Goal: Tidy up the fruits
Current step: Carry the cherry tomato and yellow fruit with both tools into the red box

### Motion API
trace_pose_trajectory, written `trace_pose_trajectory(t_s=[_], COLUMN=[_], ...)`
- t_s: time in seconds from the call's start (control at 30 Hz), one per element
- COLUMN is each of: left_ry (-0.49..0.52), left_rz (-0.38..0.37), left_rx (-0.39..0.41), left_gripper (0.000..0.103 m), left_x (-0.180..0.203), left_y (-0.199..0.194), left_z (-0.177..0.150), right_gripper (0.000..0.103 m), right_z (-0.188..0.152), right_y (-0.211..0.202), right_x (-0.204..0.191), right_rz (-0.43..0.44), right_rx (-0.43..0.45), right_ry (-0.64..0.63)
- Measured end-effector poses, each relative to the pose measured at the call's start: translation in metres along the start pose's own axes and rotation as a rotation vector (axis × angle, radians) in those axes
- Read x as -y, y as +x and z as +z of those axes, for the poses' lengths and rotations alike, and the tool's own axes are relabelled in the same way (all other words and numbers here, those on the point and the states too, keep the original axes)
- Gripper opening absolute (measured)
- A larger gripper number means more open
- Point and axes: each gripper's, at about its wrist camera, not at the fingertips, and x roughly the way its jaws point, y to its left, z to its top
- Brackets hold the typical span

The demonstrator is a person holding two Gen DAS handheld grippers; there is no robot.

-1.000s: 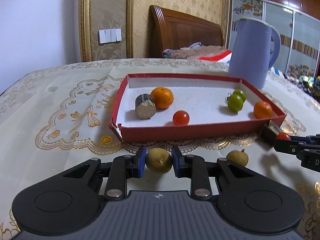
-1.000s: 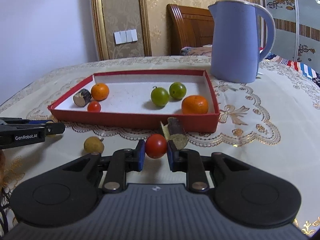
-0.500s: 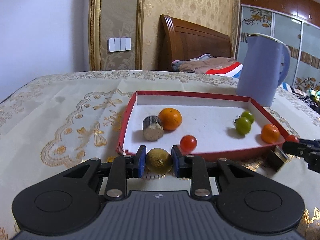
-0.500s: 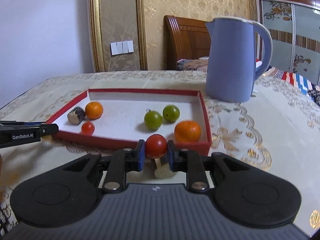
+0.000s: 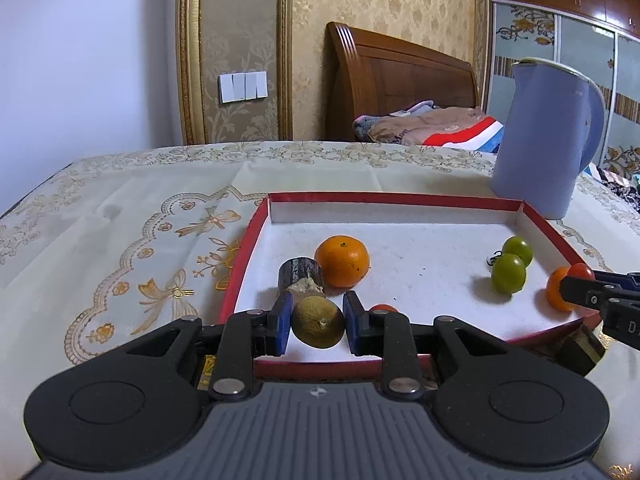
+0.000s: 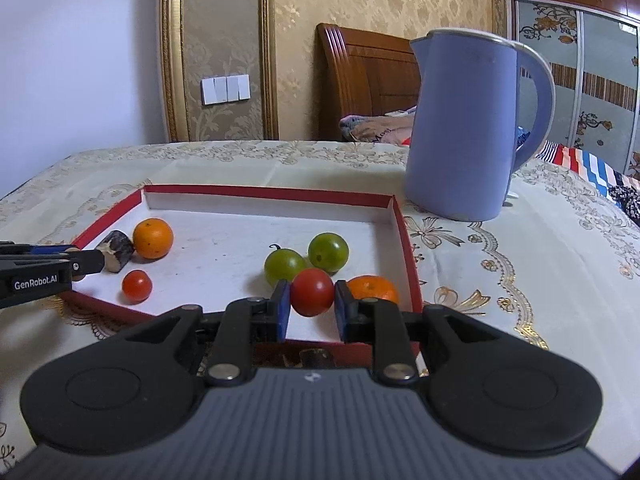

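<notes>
A red-rimmed white tray (image 5: 400, 199) (image 6: 264, 191) holds an orange (image 5: 341, 261) (image 6: 153, 238), a dark sugarcane stub (image 5: 300, 276) (image 6: 117, 250), two green fruits (image 5: 508, 273) (image 6: 284, 266), a second orange (image 6: 374, 288) and a small red tomato (image 6: 137, 286). My left gripper (image 5: 317, 326) is shut on a yellow-green round fruit (image 5: 318, 322), held above the tray's near left part. My right gripper (image 6: 311, 306) is shut on a red tomato (image 6: 312, 291), held above the tray's near right part.
A tall blue kettle (image 6: 466, 124) (image 5: 544, 136) stands on the embroidered tablecloth (image 5: 120, 216) just behind the tray's right corner. Another sugarcane stub (image 5: 578, 350) lies outside the tray's near right edge. A wooden headboard and bedding are behind the table.
Both grippers have risen and moved forward with their fruits, from the tablecloth in front of the tray to above the tray's near edge.
</notes>
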Motion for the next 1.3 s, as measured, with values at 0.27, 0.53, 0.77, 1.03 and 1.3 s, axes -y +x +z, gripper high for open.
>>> trace_pose_trajectory(t_s=[0.27, 0.53, 0.77, 1.03, 1.3], left_ry=[0.013, 0.015, 0.009, -0.015, -0.023], left_rz=[0.038, 0.061, 0.08, 0.118, 0.134], left_rx=[-0.033, -0.069, -0.084, -0.074, -0.057], left_gripper=[0.027, 0.027, 0.027, 0.027, 0.026], left_x=[0.005, 0.005, 0.005, 0.005, 0.004], left_y=[0.017, 0.03, 0.04, 0.051, 0.062], left_z=[-0.001, -0.002, 0.0, 0.006, 0.009], right_gripper=[0.022, 0.022, 0.022, 0.022, 0.022], right_z=[0.0, 0.001, 0.005, 0.013, 0.017], right_y=[0.023, 0.043, 0.055, 0.07, 0.079], right_x=[-0.006, -0.007, -0.011, -0.01, -0.015], right_rz=[0.005, -0.011, -0.039, -0.09, -0.132], right_rx=[-0.066, -0.116, -0.119, -0.11, -0.083], right_ry=[-0.007, -0.004, -0.015, 0.005, -0.014])
